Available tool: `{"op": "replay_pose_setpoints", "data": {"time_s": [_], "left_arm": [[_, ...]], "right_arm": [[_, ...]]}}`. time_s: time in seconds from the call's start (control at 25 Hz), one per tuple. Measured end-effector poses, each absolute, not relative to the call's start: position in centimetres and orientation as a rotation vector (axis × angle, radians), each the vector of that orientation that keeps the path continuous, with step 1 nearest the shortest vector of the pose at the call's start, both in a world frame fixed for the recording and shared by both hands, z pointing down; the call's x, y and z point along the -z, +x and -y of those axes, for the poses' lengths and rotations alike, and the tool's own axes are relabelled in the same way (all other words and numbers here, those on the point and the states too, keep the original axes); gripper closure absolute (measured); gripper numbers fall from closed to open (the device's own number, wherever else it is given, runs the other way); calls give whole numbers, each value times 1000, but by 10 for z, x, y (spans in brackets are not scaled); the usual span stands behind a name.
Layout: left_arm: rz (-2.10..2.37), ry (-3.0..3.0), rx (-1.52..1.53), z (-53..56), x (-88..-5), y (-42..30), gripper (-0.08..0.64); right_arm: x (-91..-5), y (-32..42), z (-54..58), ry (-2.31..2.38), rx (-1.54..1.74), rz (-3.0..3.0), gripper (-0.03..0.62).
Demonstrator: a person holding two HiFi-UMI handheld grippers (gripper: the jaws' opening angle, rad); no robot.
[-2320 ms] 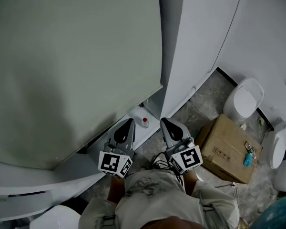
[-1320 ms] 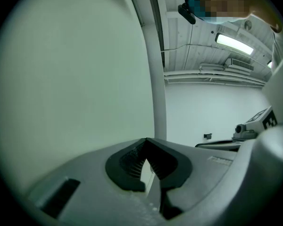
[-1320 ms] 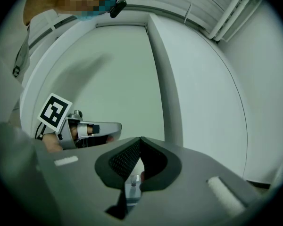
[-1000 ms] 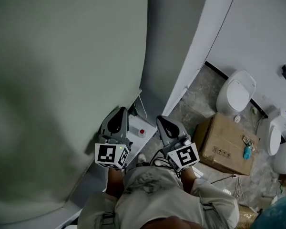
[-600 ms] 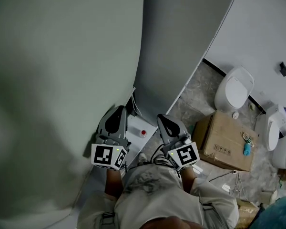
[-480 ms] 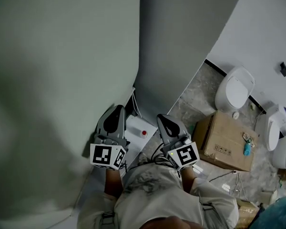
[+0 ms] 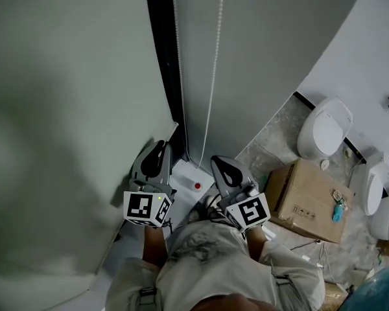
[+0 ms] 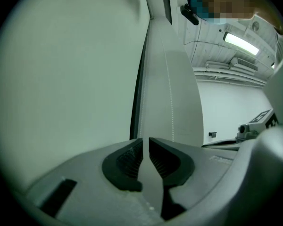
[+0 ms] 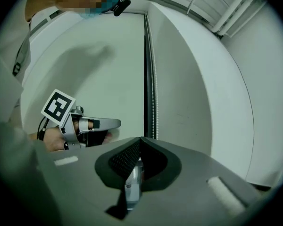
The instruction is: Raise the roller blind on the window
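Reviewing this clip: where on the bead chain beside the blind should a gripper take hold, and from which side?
Take the bead chain on its straight hanging run, above its low end, coming level from the room side with a jaw either side of it. It hangs vertical and thin, beside the dark frame. The right gripper, now shut, looks nearest.

The roller blind (image 7: 65, 109) runs out of view at 9 and 12 o'clock, its bead chain (image 7: 213, 76) at 12. The teal thing (image 7: 338, 214) on the cardboard box (image 7: 298, 199) is too small to tell.
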State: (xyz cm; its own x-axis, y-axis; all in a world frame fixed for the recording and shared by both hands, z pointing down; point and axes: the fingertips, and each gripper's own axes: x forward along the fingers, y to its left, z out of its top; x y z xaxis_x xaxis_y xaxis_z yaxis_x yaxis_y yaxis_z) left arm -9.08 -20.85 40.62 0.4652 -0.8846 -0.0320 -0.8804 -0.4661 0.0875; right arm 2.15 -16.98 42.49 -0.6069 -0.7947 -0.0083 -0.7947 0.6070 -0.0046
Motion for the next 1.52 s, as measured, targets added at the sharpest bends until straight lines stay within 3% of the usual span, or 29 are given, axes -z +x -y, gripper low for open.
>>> {"op": "replay_pose_setpoints", "data": {"time_s": [0.72, 1.52], "left_arm": [[1348, 2778, 103, 230, -394, -28, 431], [1336, 2775, 76, 283, -398, -11, 419]], "right_arm": [[-425, 28, 191, -1371, -9, -2803, 581], [-424, 37, 211, -1417, 4, -2793, 581]]}}
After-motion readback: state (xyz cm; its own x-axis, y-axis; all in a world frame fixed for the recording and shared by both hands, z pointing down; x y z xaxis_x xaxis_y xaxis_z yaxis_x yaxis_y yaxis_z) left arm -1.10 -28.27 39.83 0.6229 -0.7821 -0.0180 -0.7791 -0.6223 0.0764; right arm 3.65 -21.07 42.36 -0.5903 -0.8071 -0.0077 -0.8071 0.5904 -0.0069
